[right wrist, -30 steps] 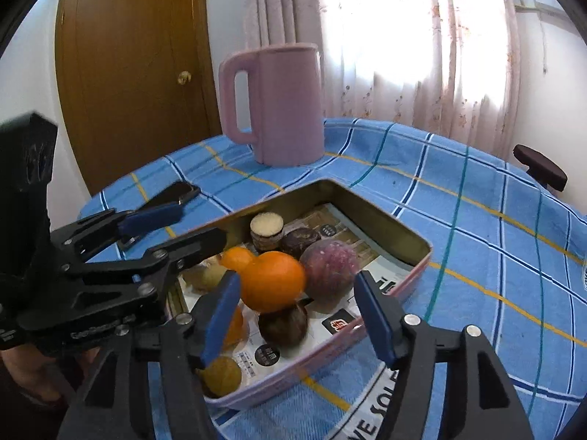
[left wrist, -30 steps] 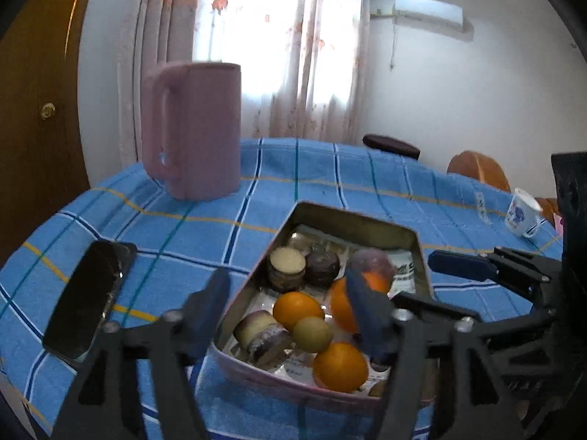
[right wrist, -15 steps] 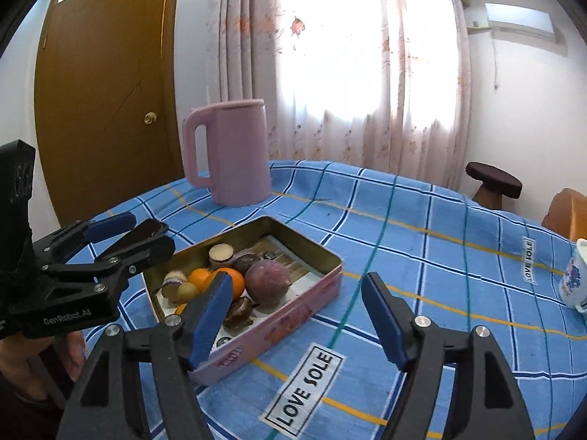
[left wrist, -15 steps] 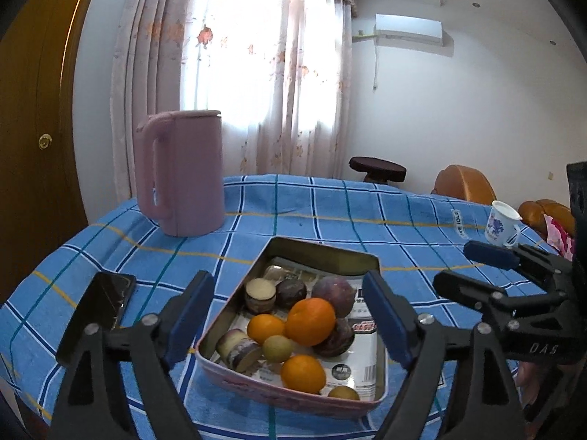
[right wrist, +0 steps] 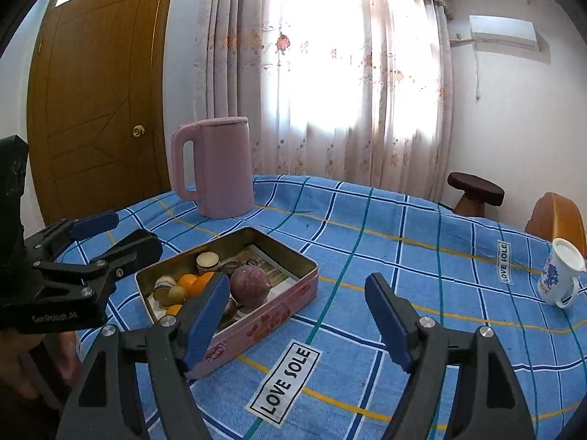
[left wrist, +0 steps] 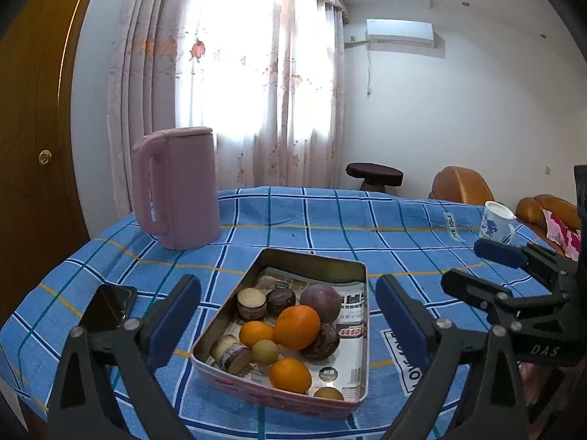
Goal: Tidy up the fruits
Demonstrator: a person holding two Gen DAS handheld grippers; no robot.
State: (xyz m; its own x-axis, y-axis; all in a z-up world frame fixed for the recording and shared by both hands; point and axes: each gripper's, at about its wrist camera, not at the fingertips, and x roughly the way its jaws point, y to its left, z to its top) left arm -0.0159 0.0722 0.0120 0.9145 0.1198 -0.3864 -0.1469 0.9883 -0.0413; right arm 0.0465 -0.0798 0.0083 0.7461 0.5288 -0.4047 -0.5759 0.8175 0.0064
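Fruits (left wrist: 297, 326) in tin (left wrist: 315, 258), kettle (left wrist: 179, 190) behind, phone (left wrist: 106, 308) left

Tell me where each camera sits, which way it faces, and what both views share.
Left wrist: on the left gripper, above the table's near edge, facing the tin of fruit; own open jaws show, right gripper at right.
Right wrist: on the right gripper, facing the tablecloth; left gripper at left.
Shared: tin, pink jug, mug.
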